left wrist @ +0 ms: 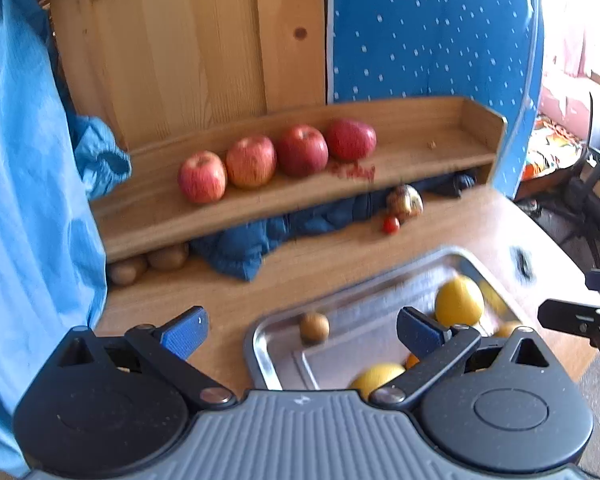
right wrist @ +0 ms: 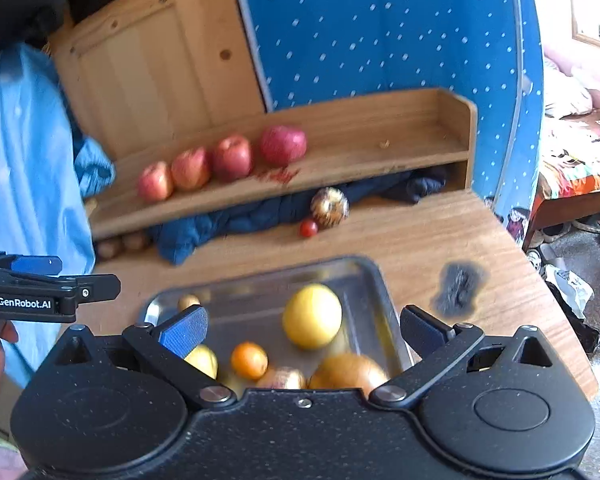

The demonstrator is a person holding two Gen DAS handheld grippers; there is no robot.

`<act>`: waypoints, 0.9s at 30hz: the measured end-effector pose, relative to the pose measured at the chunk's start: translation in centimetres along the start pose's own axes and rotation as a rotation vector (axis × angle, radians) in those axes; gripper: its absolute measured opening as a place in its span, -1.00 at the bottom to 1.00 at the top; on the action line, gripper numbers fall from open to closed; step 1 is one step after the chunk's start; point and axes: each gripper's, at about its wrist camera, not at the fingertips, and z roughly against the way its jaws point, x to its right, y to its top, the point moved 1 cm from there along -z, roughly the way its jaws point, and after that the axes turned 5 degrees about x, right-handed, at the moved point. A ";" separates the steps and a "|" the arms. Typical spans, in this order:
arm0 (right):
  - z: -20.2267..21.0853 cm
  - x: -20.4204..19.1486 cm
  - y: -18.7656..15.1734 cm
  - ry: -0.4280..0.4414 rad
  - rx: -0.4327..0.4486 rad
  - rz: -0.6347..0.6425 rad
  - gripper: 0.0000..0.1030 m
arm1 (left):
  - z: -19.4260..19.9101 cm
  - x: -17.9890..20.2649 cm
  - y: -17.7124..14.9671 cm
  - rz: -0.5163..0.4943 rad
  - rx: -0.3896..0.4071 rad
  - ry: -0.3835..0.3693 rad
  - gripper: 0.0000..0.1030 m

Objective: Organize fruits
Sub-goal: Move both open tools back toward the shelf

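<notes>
Fruits are waiting under both grippers: left gripper [left wrist: 302, 334] and right gripper [right wrist: 304, 330] are hanging spread apart, empty, over the metal tray [right wrist: 364, 280] of citrus; four apples [left wrist: 252, 162] are lining the wooden shelf [left wrist: 440, 152] beyond

White "GenRobot.AI" lettering ran along the black side of the left tool [right wrist: 40, 280], seen from the right wrist, no other text was legible.
</notes>
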 end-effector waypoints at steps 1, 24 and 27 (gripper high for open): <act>-0.2 0.2 0.3 -0.002 0.006 -0.008 0.99 | -0.3 0.1 0.5 -0.009 0.009 0.002 0.99; -4.0 3.5 3.7 -0.157 0.086 -0.037 0.99 | -10.5 1.8 4.8 -0.062 -0.019 -0.113 0.99; -5.1 4.9 5.1 -0.158 0.075 -0.072 0.99 | -12.0 2.3 5.1 -0.085 -0.033 -0.131 0.99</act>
